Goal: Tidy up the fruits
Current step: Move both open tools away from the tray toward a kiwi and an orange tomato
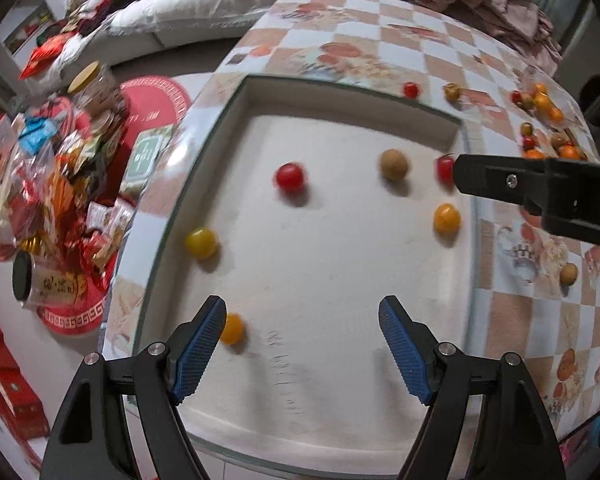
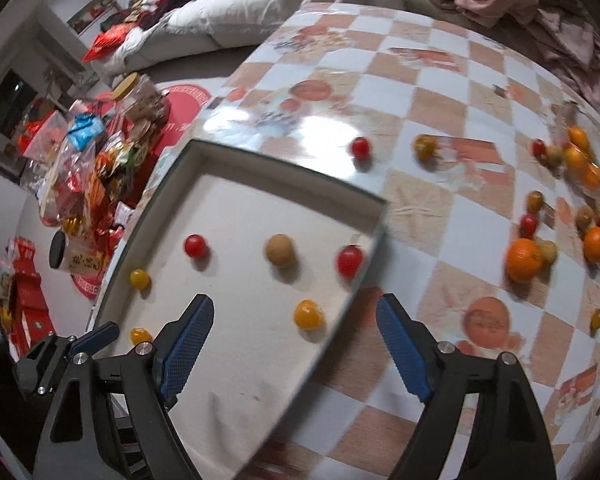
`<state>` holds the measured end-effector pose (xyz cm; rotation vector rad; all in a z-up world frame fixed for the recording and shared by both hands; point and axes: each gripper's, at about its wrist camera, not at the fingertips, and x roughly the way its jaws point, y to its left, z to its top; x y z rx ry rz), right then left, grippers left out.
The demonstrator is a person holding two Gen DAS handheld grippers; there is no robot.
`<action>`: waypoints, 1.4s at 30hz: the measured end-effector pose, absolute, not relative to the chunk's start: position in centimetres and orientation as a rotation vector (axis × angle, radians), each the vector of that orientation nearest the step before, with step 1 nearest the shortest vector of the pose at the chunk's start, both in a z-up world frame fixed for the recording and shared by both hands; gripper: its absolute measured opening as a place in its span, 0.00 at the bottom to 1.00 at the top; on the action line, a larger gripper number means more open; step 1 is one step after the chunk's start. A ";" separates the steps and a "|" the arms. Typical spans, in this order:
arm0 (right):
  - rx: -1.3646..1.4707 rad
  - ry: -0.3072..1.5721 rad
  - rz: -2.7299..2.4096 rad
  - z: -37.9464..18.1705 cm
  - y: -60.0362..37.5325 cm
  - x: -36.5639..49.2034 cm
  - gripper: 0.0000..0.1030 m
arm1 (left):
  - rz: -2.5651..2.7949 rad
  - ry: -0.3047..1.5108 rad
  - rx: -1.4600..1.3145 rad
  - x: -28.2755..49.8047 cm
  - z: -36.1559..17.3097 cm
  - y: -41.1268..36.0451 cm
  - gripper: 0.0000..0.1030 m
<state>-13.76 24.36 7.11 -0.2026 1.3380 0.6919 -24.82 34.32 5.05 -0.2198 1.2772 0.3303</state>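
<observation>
Left wrist view: left gripper (image 1: 302, 344) spread wide, empty, above white tray (image 1: 456, 118); six small fruits lay ahead of its jaws. Right gripper (image 2: 296, 344) likewise released over the tray's edge. Loose fruit pile (image 2: 572, 200) sat ahead-right; best approach one fruit squarely, close gently.

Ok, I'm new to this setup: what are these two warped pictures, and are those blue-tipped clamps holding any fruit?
Each picture comes from a wide-angle camera on a hand-held tool, looking along its two blue-padded fingers. One view is from the left tool, the other from the right tool. Both stand open and hold nothing. Below them a white tray sits on a checked table. Six small fruits lie in the tray: two red, three yellow-orange, one brown. More fruit, including an orange, is scattered on the table to the right.
</observation>
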 end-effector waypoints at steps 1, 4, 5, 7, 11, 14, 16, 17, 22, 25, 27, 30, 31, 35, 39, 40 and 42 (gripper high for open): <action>-0.196 1.338 0.681 7.2 23.8 -13.5 0.83 | 0.313 1.274 -0.207 -24.3 5.3 33.7 0.77; -0.168 1.340 0.639 7.4 21.6 -12.7 0.83 | 0.281 1.268 -0.178 -23.2 5.8 31.9 0.77; -0.160 1.341 0.625 7.4 20.8 -12.4 0.83 | 0.267 1.267 -0.168 -22.6 6.0 31.2 0.77; -0.146 1.343 0.596 7.4 19.1 -11.9 0.83 | 0.248 1.267 -0.156 -21.9 6.2 30.1 0.77; -0.109 1.344 0.535 7.3 15.4 -11.2 0.83 | 0.187 1.261 -0.119 -20.2 6.8 26.8 0.77; -0.090 1.358 0.476 6.9 12.0 -10.8 0.83 | 0.138 1.264 -0.096 -19.1 6.8 24.5 0.77; -0.081 1.369 0.429 6.4 9.4 -10.6 0.83 | 0.107 1.270 -0.086 -18.4 6.6 22.9 0.77; -0.076 1.374 0.405 6.2 8.3 -10.5 0.83 | 0.096 1.273 -0.081 -18.1 6.5 22.2 0.77; -0.032 1.392 0.294 5.3 2.6 -10.0 0.83 | 0.023 1.291 -0.059 -17.3 5.7 18.5 0.77; -0.012 1.402 0.239 4.7 -0.3 -9.8 0.83 | -0.018 1.302 -0.054 -16.8 5.0 16.5 0.77; -0.001 1.407 0.206 4.3 -1.9 -9.6 0.83 | -0.046 1.305 -0.044 -16.5 4.6 14.9 0.77; 0.003 1.407 0.182 3.8 -3.4 -9.1 0.83 | -0.073 1.306 -0.042 -15.9 4.2 13.3 0.77; 0.008 1.407 0.177 3.7 -3.8 -8.9 0.83 | -0.076 1.307 -0.046 -15.7 4.1 12.9 0.77; 0.016 1.400 0.177 3.4 -4.7 -8.1 0.83 | -0.087 1.299 -0.053 -14.8 3.7 11.1 0.77; -0.010 1.387 0.200 3.3 -4.5 -7.1 0.83 | -0.083 1.296 -0.048 -13.9 3.0 9.8 0.77; -0.013 1.383 0.206 3.2 -4.4 -6.7 0.83 | -0.081 1.296 -0.048 -13.7 2.8 9.6 0.77; -0.016 1.371 0.211 3.1 -4.3 -5.9 0.83 | -0.070 1.300 -0.044 -13.4 2.4 9.1 0.77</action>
